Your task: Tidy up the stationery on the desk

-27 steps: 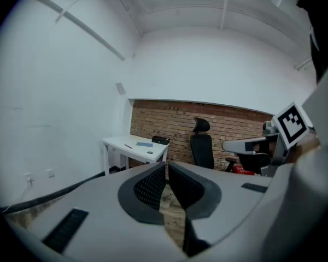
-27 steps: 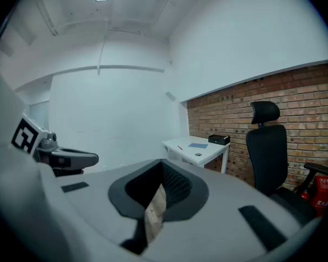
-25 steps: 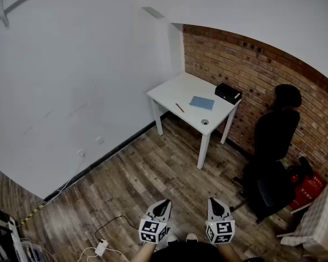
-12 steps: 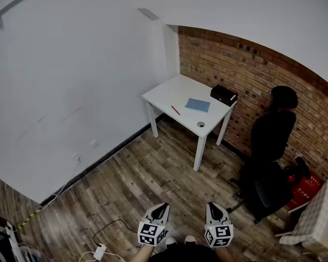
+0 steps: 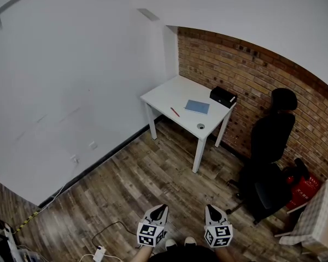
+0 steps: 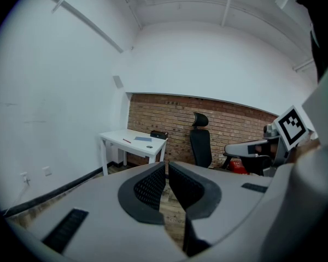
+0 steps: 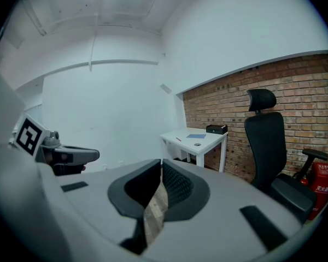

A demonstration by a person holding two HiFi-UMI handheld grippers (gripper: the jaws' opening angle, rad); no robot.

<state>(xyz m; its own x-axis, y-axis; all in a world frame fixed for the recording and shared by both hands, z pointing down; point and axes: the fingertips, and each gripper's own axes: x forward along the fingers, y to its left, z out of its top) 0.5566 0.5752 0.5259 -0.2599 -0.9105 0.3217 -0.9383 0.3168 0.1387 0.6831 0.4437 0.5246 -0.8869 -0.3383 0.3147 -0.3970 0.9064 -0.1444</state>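
A white desk (image 5: 169, 94) stands in the far corner against the brick wall. On it lie a blue notebook (image 5: 197, 107), a red pen (image 5: 175, 112), a black box (image 5: 222, 96) and a small round item (image 5: 200, 126). My left gripper (image 5: 160, 207) and right gripper (image 5: 211, 207) hover side by side over the wooden floor, far from the desk, both shut and empty. In the left gripper view the left gripper (image 6: 167, 171) points towards the desk (image 6: 117, 137) and notebook (image 6: 142, 139). In the right gripper view the right gripper (image 7: 160, 171) has the desk (image 7: 213, 137) ahead of it.
A black office chair (image 5: 270, 146) stands right of the desk by the brick wall (image 5: 251, 75). Red equipment (image 5: 305, 189) and a white box (image 5: 320, 222) sit at the far right. A white power strip with cables (image 5: 98, 251) lies on the floor at lower left.
In the head view the desk has drifted slightly left and both grippers sit a little lower in the frame. Both pairs of jaws stay shut.
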